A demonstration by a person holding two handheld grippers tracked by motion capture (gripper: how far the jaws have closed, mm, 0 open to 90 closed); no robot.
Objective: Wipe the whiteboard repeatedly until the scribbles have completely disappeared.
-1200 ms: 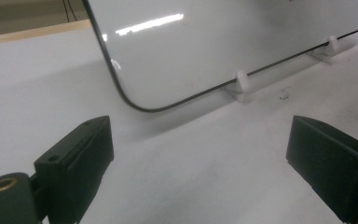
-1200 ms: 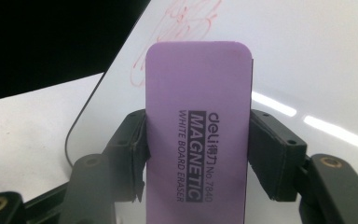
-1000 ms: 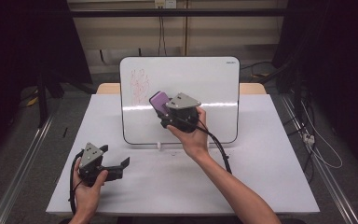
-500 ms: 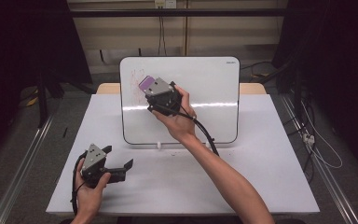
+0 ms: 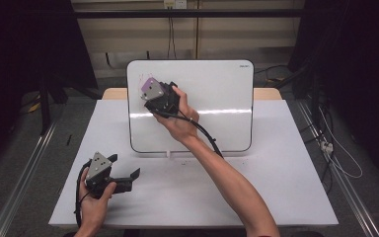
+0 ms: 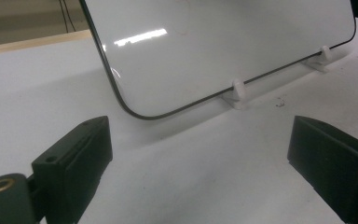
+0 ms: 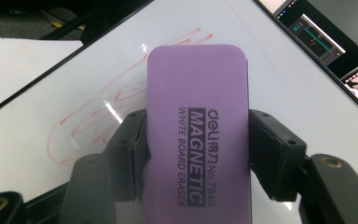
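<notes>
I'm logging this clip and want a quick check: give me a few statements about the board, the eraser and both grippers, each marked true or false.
1. The right gripper clamps a purple eraser. True.
2. Red scribbles remain on the whiteboard. True.
3. The left gripper holds a marker. False: its jaws stand open and empty.
4. The whiteboard lies flat on the table. False: it stands tilted on small white feet.

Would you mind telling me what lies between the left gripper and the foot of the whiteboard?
Nothing: in the left gripper view, bare white table stretches from the open left gripper to the whiteboard and its white clip feet.
</notes>
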